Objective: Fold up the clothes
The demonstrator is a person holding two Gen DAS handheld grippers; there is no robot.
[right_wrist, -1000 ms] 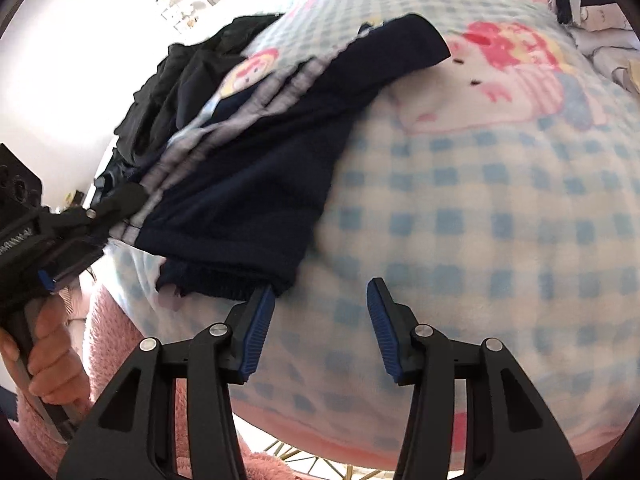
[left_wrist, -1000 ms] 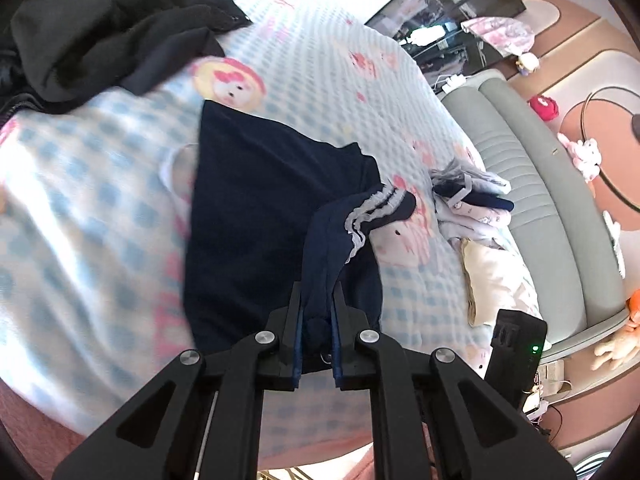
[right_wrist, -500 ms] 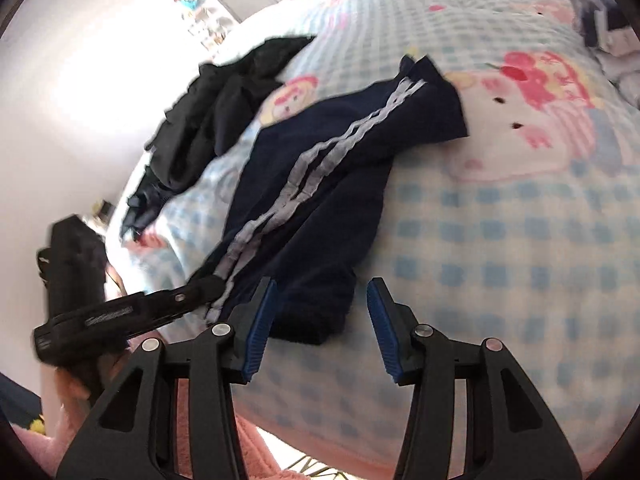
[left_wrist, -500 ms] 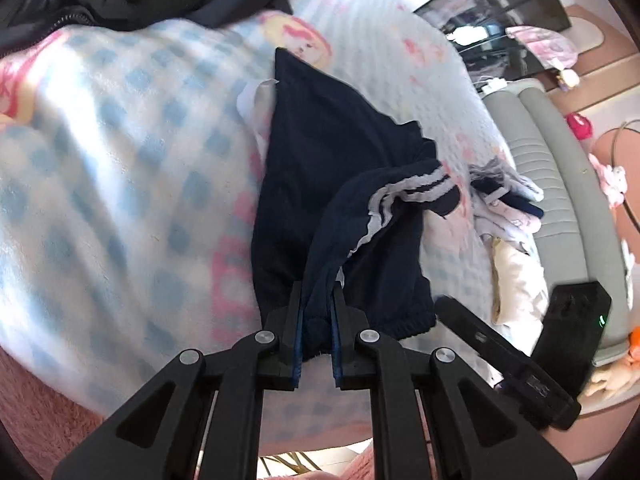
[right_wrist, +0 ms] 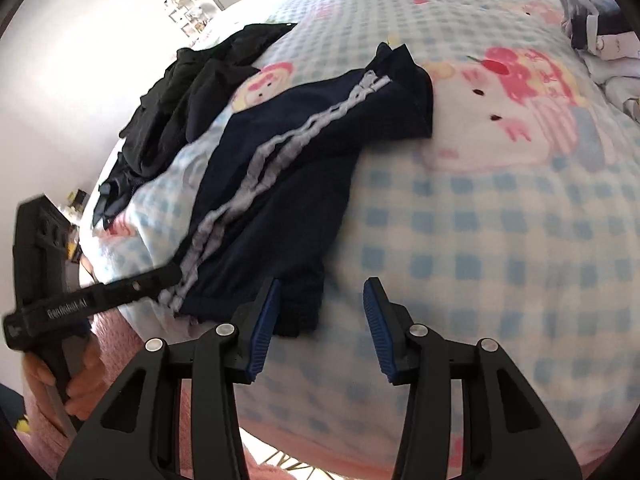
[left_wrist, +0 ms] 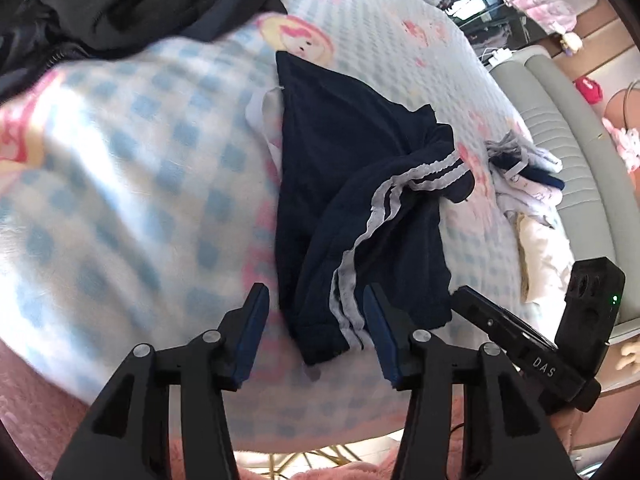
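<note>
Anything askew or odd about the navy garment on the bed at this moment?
Yes. The navy garment lies crooked and bunched on the checked blanket, its white-striped side twisted over the top rather than flat. Both the left gripper and right gripper are open, holding nothing.

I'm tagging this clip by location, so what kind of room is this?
Most likely a bedroom at home. A checked cartoon blanket covers what looks like a bed, with navy shorts and a pile of dark clothes on it, and a grey padded bench alongside.
</note>
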